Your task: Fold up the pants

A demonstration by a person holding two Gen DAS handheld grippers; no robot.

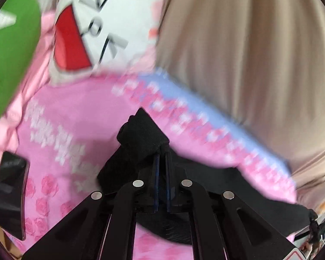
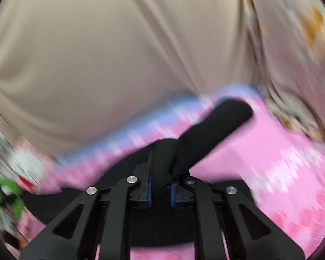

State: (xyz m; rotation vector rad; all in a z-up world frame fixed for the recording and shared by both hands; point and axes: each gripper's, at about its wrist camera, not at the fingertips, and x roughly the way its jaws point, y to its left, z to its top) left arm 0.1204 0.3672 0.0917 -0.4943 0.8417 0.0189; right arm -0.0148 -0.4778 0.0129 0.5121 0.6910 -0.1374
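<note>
Black pants point(image 1: 140, 134), soft matte knit, bunched into thick folds at both claws. Left gripper point(image 1: 162, 151): blue-padded jaws nearly together, clenched on a wad of the black cloth that bulges up and left of the tips. Right gripper point(image 2: 160, 173): jaws pinched on a rolled fold; a rounded tube of the fabric sticks out up and to the right past the fingers.

The pants lie on a pink bedspread point(image 1: 86, 108) printed with white letters and roses, with a pale blue band along its far edge. Beyond that edge, smooth beige draped fabric point(image 2: 119, 43), creased.

Left view: white plush cushion point(image 1: 110, 21) with red mouth shape, green plush point(image 1: 13, 49), glossy black curved object point(image 1: 10, 197), possibly a phone. Motion blur smears the print; most of the pants sit hidden beneath the gripper frames.
</note>
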